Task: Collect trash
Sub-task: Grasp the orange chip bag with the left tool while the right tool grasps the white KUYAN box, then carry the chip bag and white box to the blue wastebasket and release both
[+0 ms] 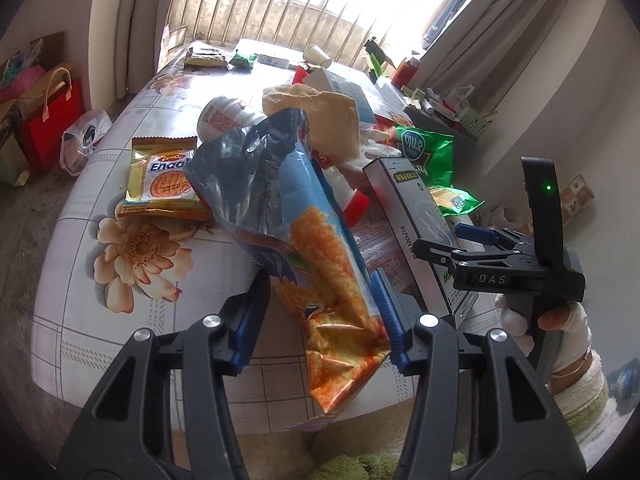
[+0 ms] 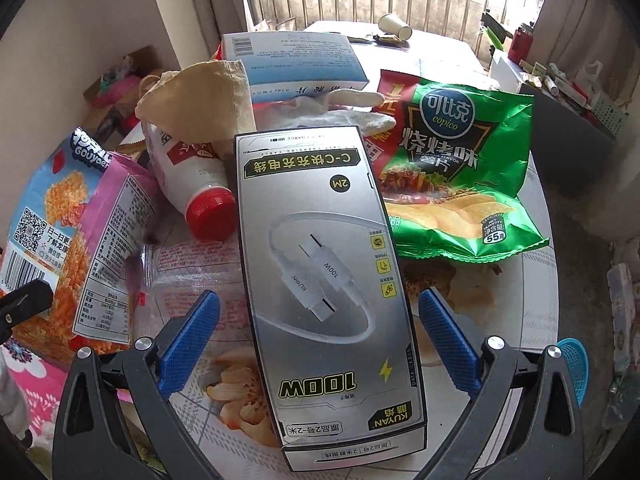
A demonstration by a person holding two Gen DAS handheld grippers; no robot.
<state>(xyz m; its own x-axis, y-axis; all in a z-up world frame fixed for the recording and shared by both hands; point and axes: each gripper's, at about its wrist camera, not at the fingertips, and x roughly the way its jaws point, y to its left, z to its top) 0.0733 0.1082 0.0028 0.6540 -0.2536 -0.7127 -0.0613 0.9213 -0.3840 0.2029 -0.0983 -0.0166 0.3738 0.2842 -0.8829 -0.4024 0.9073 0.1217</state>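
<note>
Blue pads of left hand-held gripper (image 1: 320, 312) pinch snack bag (image 1: 320, 248) (bottom cut off); right hand-held gripper (image 2: 320, 332) spread wide around cable box (image 2: 328, 292).

An opened blue-and-orange snack bag (image 1: 320, 248) stands tilted, mouth up. Beside it a silver cable box (image 2: 328, 280) lies flat, near a green crisp packet (image 2: 460, 168), a red-capped white bottle (image 2: 192, 176) and crumpled paper (image 2: 200, 92).

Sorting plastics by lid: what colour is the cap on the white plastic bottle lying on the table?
Red: the white plastic bottle's cap shows best in the right wrist view.
</note>
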